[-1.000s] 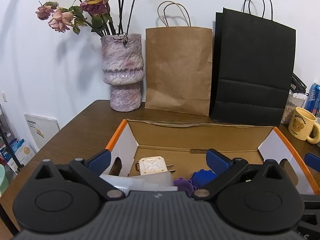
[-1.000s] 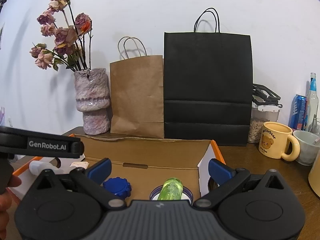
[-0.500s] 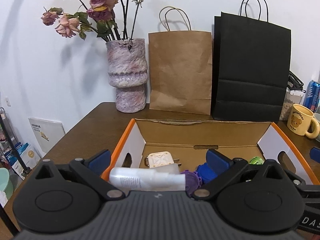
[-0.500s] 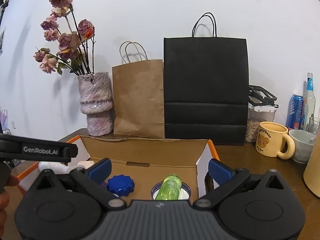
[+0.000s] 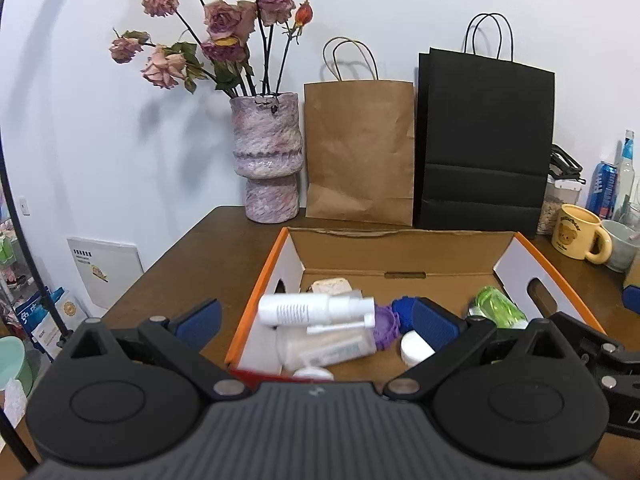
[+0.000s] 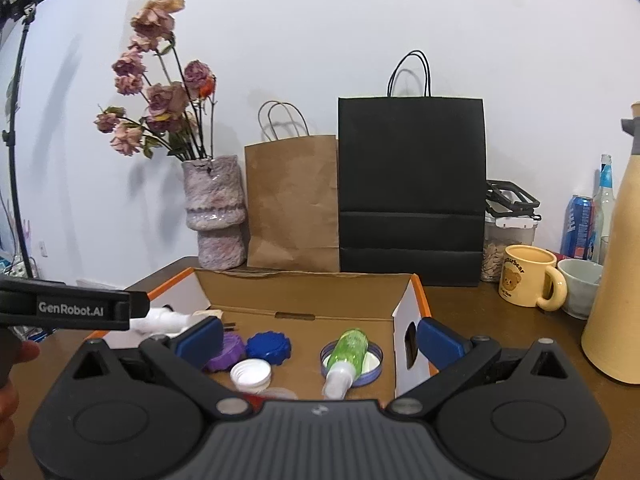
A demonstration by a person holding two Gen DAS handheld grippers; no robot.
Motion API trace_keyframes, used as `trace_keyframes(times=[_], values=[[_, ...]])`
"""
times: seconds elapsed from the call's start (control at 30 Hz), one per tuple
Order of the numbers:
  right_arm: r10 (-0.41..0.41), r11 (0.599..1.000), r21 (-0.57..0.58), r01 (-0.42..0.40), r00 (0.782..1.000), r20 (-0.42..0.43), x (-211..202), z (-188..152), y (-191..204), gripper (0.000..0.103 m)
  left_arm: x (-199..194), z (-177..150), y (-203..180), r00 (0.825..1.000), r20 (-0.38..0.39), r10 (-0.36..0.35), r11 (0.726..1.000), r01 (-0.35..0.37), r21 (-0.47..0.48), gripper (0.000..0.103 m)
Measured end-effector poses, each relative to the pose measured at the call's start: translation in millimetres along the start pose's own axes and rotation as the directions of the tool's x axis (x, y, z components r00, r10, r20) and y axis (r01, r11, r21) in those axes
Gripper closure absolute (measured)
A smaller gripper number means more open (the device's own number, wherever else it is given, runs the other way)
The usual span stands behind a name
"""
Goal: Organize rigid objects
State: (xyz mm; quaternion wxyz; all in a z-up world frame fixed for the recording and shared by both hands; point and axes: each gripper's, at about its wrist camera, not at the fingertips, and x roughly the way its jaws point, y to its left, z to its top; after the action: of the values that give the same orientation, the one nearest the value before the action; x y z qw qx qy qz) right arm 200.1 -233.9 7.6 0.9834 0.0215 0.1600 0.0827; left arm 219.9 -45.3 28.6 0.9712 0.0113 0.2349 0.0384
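white spray bottle (image 5: 316,309) lies in the box (image 5: 520,258), between the spread left jaws.

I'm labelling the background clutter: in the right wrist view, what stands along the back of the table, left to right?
Vase of dried roses → brown paper bag → black paper bag → clear storage jar → yellow bear mug → blue can.

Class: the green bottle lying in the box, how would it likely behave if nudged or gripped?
The green bottle lies on its side across a round lid, so a nudge probably rolls it. Its smooth, clear plastic looks light and possibly slippery for a tool.
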Motion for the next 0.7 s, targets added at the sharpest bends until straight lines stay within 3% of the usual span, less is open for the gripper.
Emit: trace_keyframes(times=[0.7], values=[[0.047,0.999,0.013,-0.047,0.999,-0.014,-117.0,-22.8,19.4,0.0,-100.5,-52.4,19.2,0.999,-0.035,-0.036,0.999,0.037,0.024,0.0]])
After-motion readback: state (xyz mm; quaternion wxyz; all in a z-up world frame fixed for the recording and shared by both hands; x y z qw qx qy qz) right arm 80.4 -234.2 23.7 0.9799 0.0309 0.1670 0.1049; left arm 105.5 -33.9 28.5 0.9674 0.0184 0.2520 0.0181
